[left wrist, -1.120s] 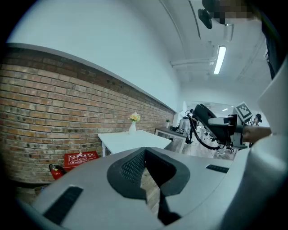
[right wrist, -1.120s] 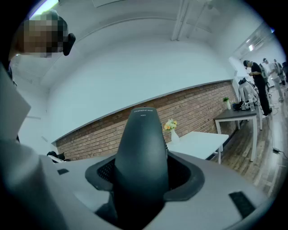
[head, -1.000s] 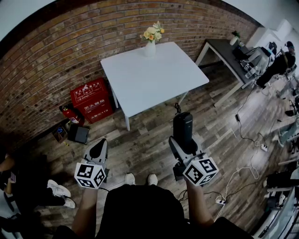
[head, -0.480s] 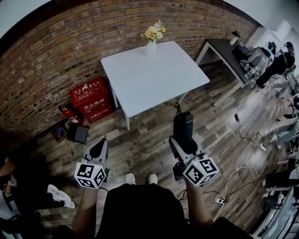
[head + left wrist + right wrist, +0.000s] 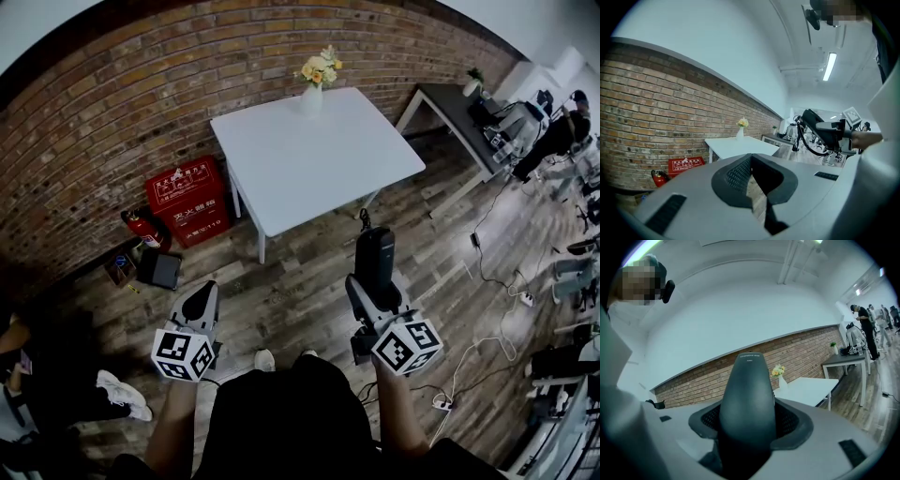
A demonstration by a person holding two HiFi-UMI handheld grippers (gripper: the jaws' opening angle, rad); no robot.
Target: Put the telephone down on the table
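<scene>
Grasps the black telephone [image 5: 374, 255] upright in the right hand-held gripper [image 5: 375, 286], pads pressed against both of its sides, out over the wooden floor [image 5: 291, 291] and well short of the white surface [image 5: 319, 159]. Holds the left hand-held gripper [image 5: 199, 305] clenched on nothing, tips together, apart from the telephone. Leaves only a vase of flowers [image 5: 315, 84] standing at the surface's far edge, near the brick wall [image 5: 141, 103].
</scene>
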